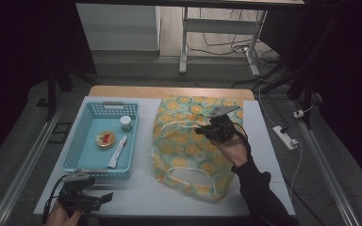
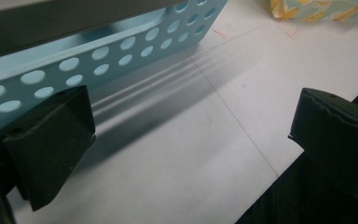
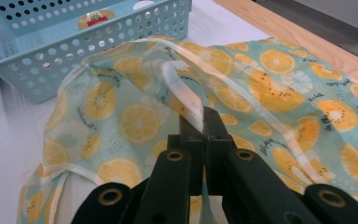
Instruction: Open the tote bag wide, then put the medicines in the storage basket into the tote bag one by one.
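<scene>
Closest to me, my left gripper [image 1: 104, 197] rests low at the near edge of the white table [image 1: 146, 190], its jaws spread wide with nothing between them, just beside the front wall of the pale blue perforated plastic basket [image 1: 75, 141]. My right gripper [image 3: 199, 122] is clamped tight on a white handle strap of the teal fabric bag printed with orange slices [image 1: 188, 146], lifting that strap above the bag. Inside the basket lie a small white-capped jar [image 1: 126, 123], a round yellow-lidded tin [image 1: 106, 140] and a white sachet [image 1: 117, 151].
</scene>
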A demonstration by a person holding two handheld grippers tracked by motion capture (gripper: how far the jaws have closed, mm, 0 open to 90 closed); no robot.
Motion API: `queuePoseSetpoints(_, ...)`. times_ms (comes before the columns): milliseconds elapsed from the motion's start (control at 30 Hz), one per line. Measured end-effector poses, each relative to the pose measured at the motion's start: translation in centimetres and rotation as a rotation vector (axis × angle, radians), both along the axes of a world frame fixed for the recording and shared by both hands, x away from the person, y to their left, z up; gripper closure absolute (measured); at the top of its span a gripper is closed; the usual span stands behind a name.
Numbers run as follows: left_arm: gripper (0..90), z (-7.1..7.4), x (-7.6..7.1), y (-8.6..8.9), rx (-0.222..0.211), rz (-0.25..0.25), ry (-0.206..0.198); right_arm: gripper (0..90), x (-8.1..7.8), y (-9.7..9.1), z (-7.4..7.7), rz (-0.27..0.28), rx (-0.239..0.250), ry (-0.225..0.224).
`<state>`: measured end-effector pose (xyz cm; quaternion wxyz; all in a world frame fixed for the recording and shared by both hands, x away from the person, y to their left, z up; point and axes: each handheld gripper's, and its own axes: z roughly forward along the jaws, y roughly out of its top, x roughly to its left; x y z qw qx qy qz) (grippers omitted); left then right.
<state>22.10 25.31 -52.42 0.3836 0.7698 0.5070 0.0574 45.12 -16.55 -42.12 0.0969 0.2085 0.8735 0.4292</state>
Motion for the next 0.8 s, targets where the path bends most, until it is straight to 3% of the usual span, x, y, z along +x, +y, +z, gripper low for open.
queuePoseSetpoints(800, 0.5, 0.24, -0.32, -0.01, 0.011, 0.015, -0.032, 90.0, 0.18, -0.52, -0.04, -0.005, 0.004, -0.007)
